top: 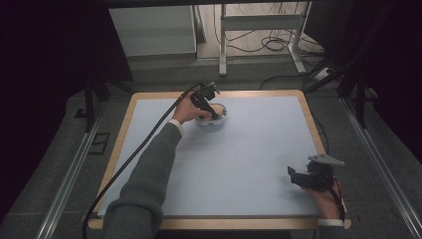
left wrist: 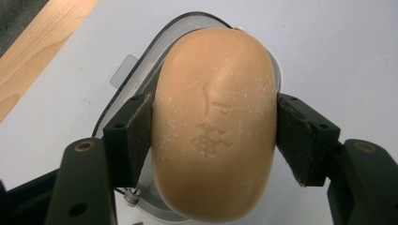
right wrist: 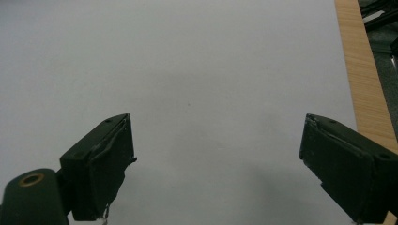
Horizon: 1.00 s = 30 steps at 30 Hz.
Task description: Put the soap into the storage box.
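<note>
The peach-coloured oval bar of soap (left wrist: pixel 213 126), with a faint stamped mark on its face, sits over the clear plastic soap dish (left wrist: pixel 141 79) with a white base, at the far left-of-centre part of the pale blue surface (top: pixel 249 149). Your left tool (left wrist: pixel 213 136) has closed on the bar: its two black pads press the bar's two long flanks, so the soap's long axis runs straight away from you along the line of the jaws, with the dish directly beneath and behind it. I cannot tell whether the bar is resting in the dish or just clear of it. In my judgement that vertical relation is what the coming move turns on, since any lift or lowering runs straight along it. Your right tool (right wrist: pixel 216 173) is well apart, near the right front corner of the surface by the wooden edge (right wrist: pixel 363 70), its jaws spread wide and holding nothing, so your left hand (top: pixel 186 112) is plainly the nearer one.
</note>
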Tool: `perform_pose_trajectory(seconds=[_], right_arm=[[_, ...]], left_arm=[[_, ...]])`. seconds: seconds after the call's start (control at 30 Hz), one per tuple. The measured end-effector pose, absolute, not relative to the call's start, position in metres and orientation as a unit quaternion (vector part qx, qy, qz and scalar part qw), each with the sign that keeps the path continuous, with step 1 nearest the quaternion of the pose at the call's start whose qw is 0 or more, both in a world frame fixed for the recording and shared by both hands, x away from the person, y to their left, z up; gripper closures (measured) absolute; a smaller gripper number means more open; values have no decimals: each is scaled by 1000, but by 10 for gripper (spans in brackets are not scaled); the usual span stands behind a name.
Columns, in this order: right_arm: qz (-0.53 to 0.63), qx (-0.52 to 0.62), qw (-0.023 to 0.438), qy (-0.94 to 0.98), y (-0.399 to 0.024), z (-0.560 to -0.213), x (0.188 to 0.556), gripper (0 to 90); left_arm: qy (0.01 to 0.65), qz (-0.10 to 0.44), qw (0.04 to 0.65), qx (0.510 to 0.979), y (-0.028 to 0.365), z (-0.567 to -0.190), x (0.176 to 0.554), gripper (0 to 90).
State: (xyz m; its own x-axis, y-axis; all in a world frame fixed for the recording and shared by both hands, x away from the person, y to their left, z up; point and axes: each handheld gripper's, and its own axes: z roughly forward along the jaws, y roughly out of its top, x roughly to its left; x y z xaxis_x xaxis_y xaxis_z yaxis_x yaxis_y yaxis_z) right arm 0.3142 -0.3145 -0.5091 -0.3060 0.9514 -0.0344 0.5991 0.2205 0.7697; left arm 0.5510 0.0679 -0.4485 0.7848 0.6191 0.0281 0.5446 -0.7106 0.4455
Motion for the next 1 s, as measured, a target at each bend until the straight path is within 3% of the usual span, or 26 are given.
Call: perform_pose_trajectory(seconds=[0.47,1.0], right_arm=[[333,528,263,736,-315,-509,314,101],[332,524,262,739,-313,-510,314,101]], left_arm=[[317,83,207,922,67,-461,553,322],[318,92,259,907,80,-444,525,283]])
